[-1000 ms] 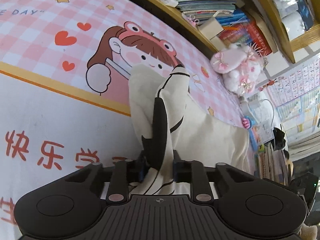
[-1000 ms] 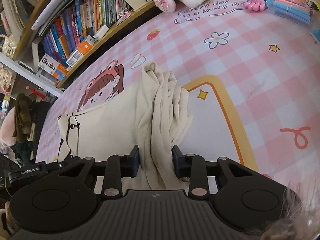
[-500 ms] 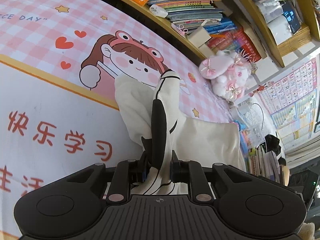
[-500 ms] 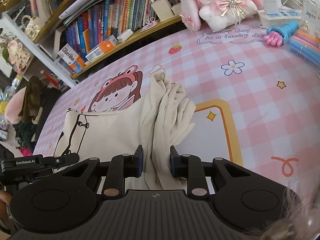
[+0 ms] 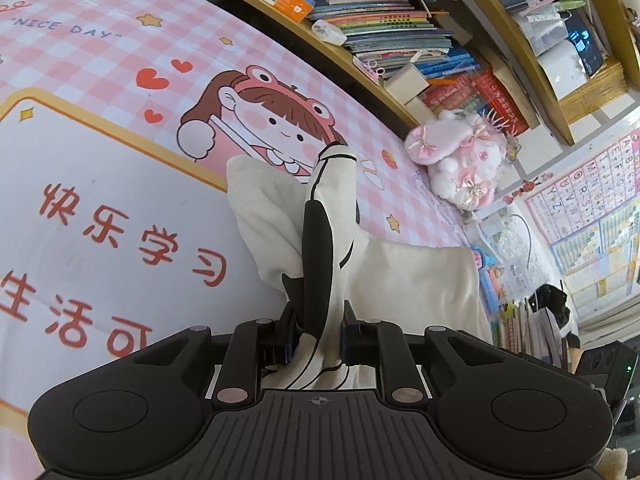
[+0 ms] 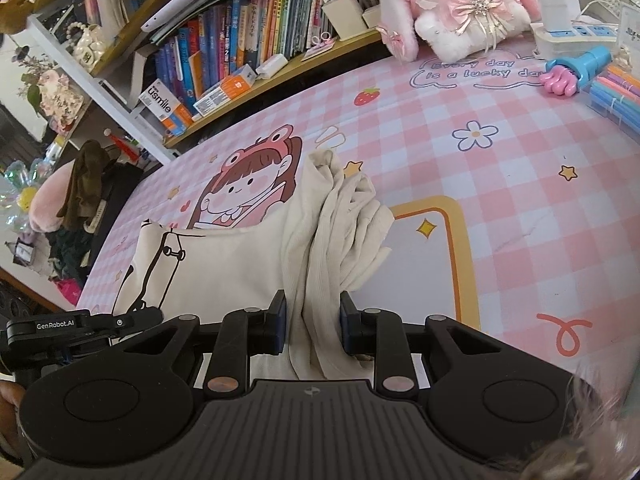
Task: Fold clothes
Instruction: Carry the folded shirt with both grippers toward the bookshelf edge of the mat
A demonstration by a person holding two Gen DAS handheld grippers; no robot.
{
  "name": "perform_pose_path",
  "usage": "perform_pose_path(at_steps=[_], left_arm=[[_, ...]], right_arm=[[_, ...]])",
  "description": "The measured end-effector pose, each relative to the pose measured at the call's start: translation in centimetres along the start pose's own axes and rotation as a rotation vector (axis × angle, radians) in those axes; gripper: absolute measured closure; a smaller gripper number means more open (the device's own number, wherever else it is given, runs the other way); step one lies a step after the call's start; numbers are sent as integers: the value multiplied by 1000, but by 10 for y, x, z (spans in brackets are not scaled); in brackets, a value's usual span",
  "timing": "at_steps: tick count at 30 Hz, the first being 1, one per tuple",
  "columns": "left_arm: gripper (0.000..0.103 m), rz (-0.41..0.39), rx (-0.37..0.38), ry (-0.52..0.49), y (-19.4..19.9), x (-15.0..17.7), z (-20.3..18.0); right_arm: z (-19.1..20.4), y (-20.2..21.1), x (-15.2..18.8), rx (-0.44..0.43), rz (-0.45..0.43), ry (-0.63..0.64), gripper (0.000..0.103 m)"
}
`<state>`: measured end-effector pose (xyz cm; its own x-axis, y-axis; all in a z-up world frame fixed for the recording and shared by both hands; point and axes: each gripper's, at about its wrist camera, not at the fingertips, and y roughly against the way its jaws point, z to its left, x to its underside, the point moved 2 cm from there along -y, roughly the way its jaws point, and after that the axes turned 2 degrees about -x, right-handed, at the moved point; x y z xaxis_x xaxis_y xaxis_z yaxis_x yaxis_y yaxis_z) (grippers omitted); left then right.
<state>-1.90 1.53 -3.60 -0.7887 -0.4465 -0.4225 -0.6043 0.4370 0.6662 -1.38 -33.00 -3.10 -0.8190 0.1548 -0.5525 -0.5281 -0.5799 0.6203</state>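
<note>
- Since a second ago, my left gripper (image 5: 316, 340) is carrying its pinched edge across the pink checked worktop (image 5: 100, 52); more of the red lettering is showing below it, and my right gripper (image 6: 312, 326) is rolling slightly while staying put.
- My left gripper is clamping, nearly closed, the black-trimmed end of the cream garment (image 5: 412, 280).
- Between both grippers the cloth is lying spread on the worktop.
- My right gripper is gripping a bunched, ribbed fold of the garment just as narrowly.
- I judge I am mid-fold; next I am needing both edges moved together, kept level and taut.
</note>
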Motion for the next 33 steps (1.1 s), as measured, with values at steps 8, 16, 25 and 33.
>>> perform_pose_path(at_steps=[8, 16, 25, 33], left_arm=[[85, -11, -27, 7, 10, 1, 4], [85, -8, -34, 11, 16, -6, 18], [85, 22, 20, -11, 28, -39, 54], [85, 35, 68, -43, 40, -72, 90]], right_arm=[[7, -4, -1, -26, 13, 26, 80], [19, -10, 1, -17, -1, 20, 80], [60, -31, 7, 31, -32, 7, 80], [99, -57, 13, 66, -62, -13, 81]])
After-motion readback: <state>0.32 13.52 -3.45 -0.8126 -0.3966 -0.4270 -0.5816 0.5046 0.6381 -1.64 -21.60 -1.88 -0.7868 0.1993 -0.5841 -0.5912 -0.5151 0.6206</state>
